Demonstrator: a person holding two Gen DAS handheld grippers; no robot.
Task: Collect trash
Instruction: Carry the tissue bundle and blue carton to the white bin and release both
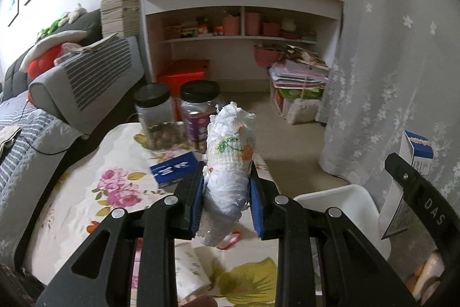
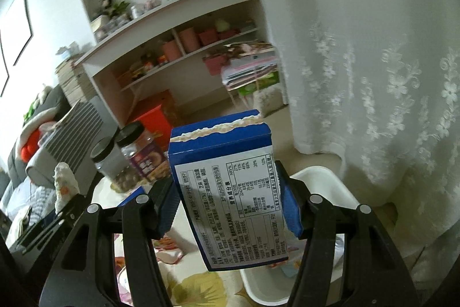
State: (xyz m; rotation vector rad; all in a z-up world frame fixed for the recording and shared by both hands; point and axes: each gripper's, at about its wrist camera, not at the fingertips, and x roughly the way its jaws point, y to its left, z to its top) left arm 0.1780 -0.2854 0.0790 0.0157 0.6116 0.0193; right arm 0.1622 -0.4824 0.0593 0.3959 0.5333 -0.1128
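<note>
My left gripper [image 1: 227,186] is shut on a rolled white diaper [image 1: 230,160] with small coloured prints, held upright over the flowered table. In the right wrist view my right gripper [image 2: 230,192] is shut on a blue and white food box [image 2: 230,192] with a printed label facing me. That box [image 1: 414,174] and the right gripper's black frame show at the right edge of the left wrist view. The diaper [image 2: 64,183] appears at the left of the right wrist view. A white bin [image 2: 316,186] stands just below and right of the box; its rim [image 1: 339,197] also shows in the left wrist view.
Two black-lidded jars [image 1: 178,117] and a blue booklet [image 1: 175,167] sit on the flowered tablecloth [image 1: 95,192]. Folded paper [image 1: 189,269] lies near the front. A sofa [image 1: 57,94] is at left, a shelf unit [image 1: 238,28] behind, a lace curtain [image 1: 388,62] at right.
</note>
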